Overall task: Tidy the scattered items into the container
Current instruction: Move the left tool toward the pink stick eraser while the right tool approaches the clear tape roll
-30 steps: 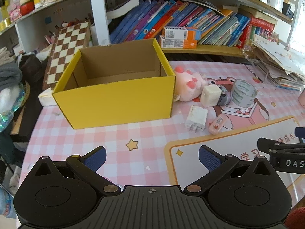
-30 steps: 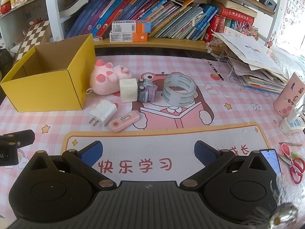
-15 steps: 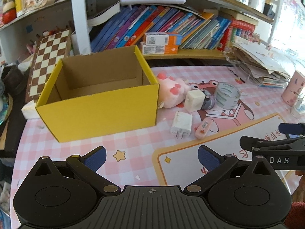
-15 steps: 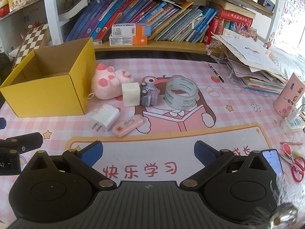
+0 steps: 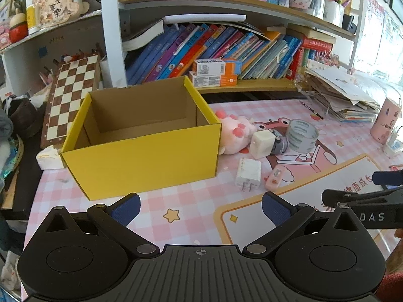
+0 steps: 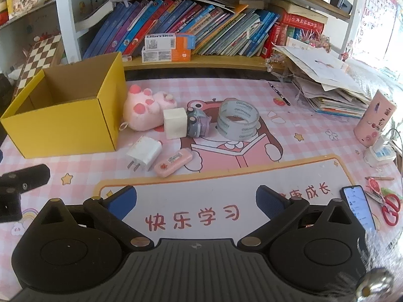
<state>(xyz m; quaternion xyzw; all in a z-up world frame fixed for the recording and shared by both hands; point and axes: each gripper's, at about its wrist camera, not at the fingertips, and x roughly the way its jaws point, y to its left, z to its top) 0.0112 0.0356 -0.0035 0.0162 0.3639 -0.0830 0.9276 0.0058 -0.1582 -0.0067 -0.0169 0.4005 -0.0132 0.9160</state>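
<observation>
Both the left gripper point(image 5: 200, 207) and right gripper point(image 6: 196, 198) hover spread wide, holding nothing. The yellow box point(image 5: 141, 161) sits far left, with the charger point(image 6: 144, 153) just right of it.

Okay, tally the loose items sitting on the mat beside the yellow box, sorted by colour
Pink: 2, fluffy pink paw plush and pink oblong plastic case
White: 2, white cube and white pronged charger plug
Grey: 1, small grey toy car
Clear: 1, clear tape roll
Total: 6

Kid's study desk at home: bookshelf point(image 6: 191, 32) w/ picture books, pink cartoon mat point(image 6: 252, 156)
</observation>
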